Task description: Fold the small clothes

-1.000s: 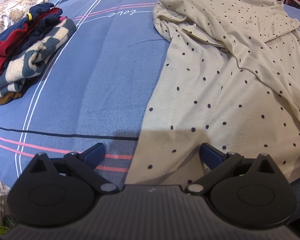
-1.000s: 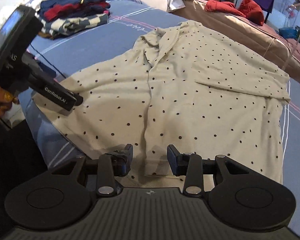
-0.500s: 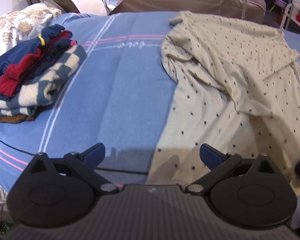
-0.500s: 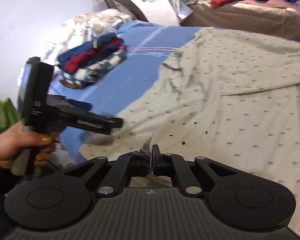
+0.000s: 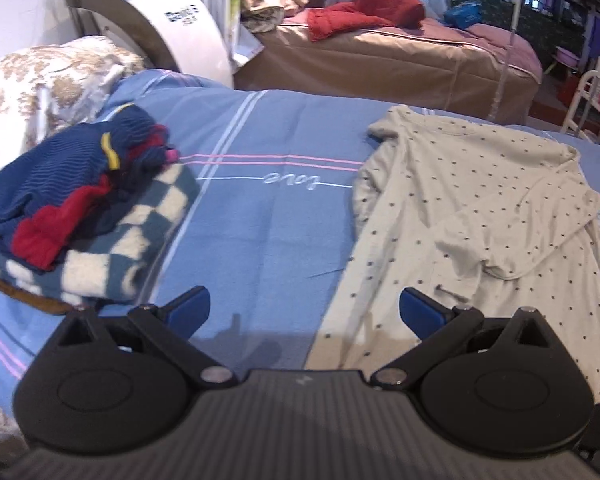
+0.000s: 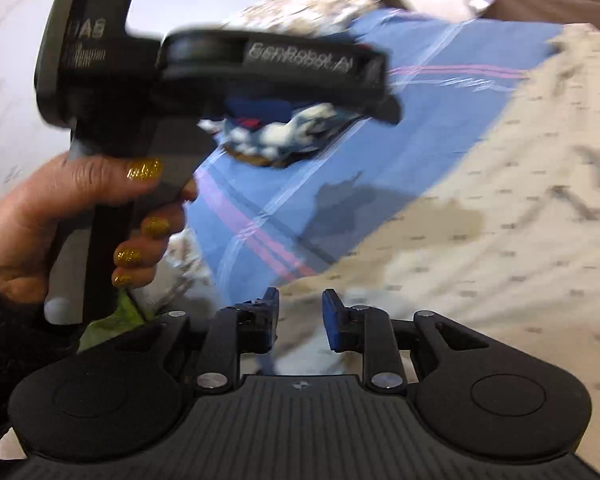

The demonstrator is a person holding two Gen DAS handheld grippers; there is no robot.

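A cream polka-dot shirt [image 5: 480, 220] lies spread on the blue striped bedsheet [image 5: 268, 232], one sleeve folded across its body. My left gripper [image 5: 304, 310] hovers open above the sheet just left of the shirt's edge, with nothing between its fingers. In the right wrist view the picture is blurred by motion. My right gripper [image 6: 300, 320] is low over the shirt's [image 6: 480, 248] near hem; its jaws are opening and the pads stand apart, pressing on nothing. A hand [image 6: 80, 220] holds the left gripper [image 6: 376, 96] up high at the left.
A stack of folded clothes [image 5: 80, 216] sits at the sheet's left side, a patterned pillow [image 5: 40, 80] behind it. Beyond the bed stand a white machine [image 5: 160, 20], a brown-covered bed with red clothes [image 5: 364, 12] and a white metal rack [image 5: 588, 92].
The right gripper shut, then parted again while swinging left toward the shirt's near corner. The left gripper rose and tilted up, still open, so more of the room shows.
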